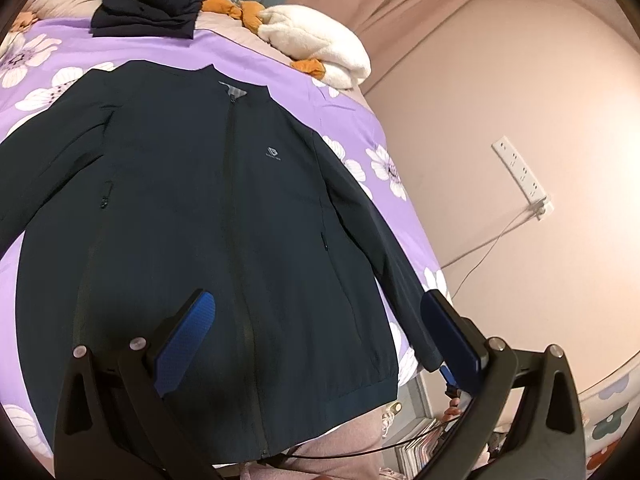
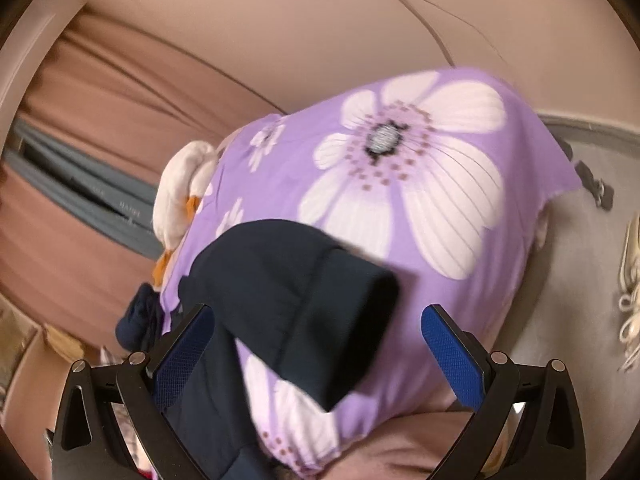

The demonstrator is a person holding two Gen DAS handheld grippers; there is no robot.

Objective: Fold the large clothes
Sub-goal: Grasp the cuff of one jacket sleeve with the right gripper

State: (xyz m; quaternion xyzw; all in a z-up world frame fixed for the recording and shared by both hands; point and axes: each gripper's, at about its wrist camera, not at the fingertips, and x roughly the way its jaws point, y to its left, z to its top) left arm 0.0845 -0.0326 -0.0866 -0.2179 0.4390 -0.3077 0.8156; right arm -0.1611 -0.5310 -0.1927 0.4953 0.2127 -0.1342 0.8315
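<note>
- The jacket [image 1: 192,208] is being shown spread flat, front up and zipped, on the purple flowered bedsheet [image 1: 320,104], with its collar pointing toward the far end of the bed and its hem hanging at the near edge.
- Its two sleeves are being seen angled outward from the body of the jacket; one sleeve cuff [image 2: 320,312] is lying on the bedsheet [image 2: 420,160] near a corner of the bed.
- The left gripper [image 1: 316,336] is being held above the lower part of the jacket with its blue pads spread wide apart, nothing between them.
- The right gripper [image 2: 316,344] is being held over the sleeve cuff, its pads likewise spread wide and gripping nothing; the picture here is blurred.
- A pile of folded dark clothes [image 1: 156,0] is being seen beyond the jacket's collar, at the far end of the bedsheet.
- A white and orange plush toy [image 1: 320,52] is lying beside that pile, beyond the jacket's shoulder.
- A white power strip [image 1: 522,176] is being seen on the pink wall, well apart from the jacket.
</note>
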